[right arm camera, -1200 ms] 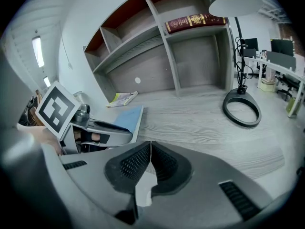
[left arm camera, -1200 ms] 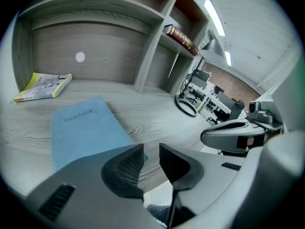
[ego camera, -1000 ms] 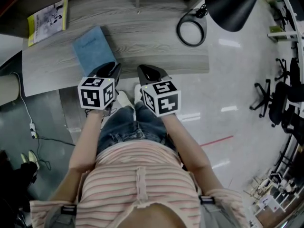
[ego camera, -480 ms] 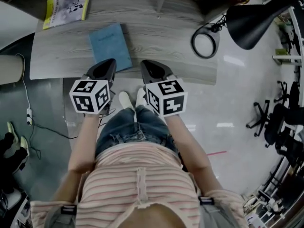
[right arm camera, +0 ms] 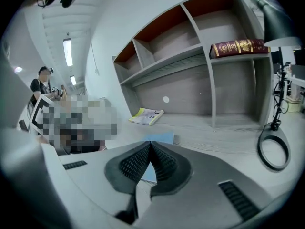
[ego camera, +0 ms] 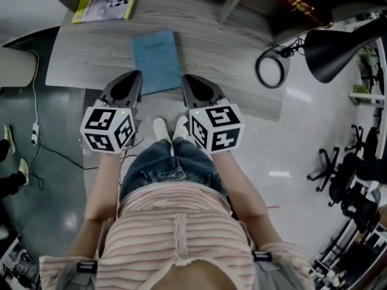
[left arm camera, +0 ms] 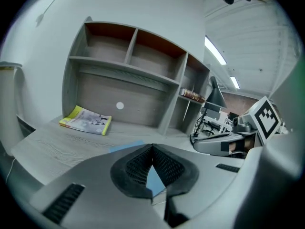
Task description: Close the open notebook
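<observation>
The blue notebook (ego camera: 157, 61) lies closed and flat on the grey wooden desk (ego camera: 217, 47), near its front edge. My left gripper (ego camera: 134, 75) hovers at the notebook's near left corner, jaws shut with nothing between them. My right gripper (ego camera: 187, 78) is just right of the notebook's near edge, also shut and empty. In the left gripper view the notebook (left arm camera: 126, 147) shows beyond the closed jaws (left arm camera: 152, 147), and the right gripper (left arm camera: 215, 145) is at the right. The right gripper view shows the notebook (right arm camera: 163, 137) past its closed jaws (right arm camera: 151, 143).
A yellow magazine (ego camera: 107, 2) lies at the desk's far left. A black lamp (ego camera: 341, 47) and its looped cable (ego camera: 270, 69) are at the right. A shelf unit (right arm camera: 209, 61) with a red book (right arm camera: 237, 47) backs the desk. The person's shoes (ego camera: 169, 127) are under the front edge.
Both grippers have lifted and drawn back a little from the desk, side by side. The head view has swung, so the desk sits further right in the picture. The notebook has stayed closed.
</observation>
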Available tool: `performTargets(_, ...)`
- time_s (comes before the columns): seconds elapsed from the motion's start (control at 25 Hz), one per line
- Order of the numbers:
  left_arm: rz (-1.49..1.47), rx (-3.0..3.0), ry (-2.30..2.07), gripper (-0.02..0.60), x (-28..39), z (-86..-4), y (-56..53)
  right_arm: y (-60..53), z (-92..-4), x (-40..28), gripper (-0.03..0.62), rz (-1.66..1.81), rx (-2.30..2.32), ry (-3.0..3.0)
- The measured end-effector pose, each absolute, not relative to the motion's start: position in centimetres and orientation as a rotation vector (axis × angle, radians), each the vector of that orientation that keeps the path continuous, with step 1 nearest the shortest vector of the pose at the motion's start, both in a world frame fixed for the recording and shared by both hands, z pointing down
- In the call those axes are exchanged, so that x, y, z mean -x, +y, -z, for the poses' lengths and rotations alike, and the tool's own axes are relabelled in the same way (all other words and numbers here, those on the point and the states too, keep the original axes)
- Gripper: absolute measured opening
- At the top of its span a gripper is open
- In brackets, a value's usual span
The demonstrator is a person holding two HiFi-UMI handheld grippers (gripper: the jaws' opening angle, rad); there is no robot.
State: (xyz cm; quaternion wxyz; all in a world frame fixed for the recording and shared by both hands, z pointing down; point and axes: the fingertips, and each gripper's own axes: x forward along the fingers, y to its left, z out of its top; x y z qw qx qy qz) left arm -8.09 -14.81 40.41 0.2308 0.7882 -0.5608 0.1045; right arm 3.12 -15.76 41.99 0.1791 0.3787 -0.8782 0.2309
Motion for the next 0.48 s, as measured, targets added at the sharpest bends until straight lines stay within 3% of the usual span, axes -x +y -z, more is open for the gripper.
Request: performTargets(0.48, -0.114, -2.089, -1.711, 0.011, 13.3, -37.0, -12.5, -15.9, -38.8, -0.4, 0.017, -0.533, -0.972, -2.604)
